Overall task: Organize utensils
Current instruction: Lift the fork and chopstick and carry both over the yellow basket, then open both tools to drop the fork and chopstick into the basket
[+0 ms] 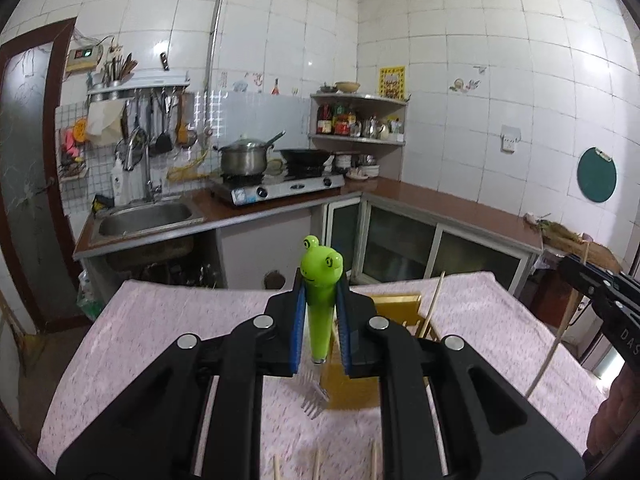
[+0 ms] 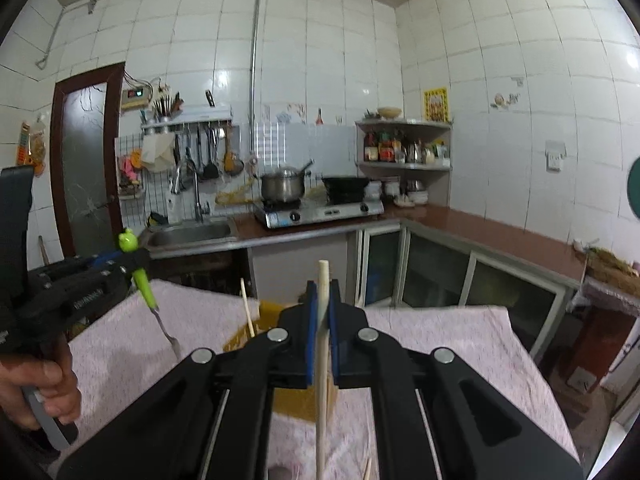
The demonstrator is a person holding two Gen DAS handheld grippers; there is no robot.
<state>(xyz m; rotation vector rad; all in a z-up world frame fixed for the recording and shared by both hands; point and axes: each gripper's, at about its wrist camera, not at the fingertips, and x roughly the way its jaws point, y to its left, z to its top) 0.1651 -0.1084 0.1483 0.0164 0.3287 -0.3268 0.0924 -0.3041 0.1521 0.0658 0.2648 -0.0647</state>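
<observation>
Kitchen desk (image 1: 168, 320): my left hand-held gripper (image 1: 320, 312) clenches frog-handled fork (image 1: 320, 308) upright, tines down, just above yellow box (image 1: 352, 392). Right hand-held gripper (image 2: 323, 320) clamps chopstick (image 2: 322, 360) near-vertical, nearer box; both utensils' long axes point down toward box.

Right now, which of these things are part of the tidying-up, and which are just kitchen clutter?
Part of the job:
frog fork, in the left gripper
chopstick, in the right gripper
yellow box

Just lying about:
pot
wok
sink
</observation>
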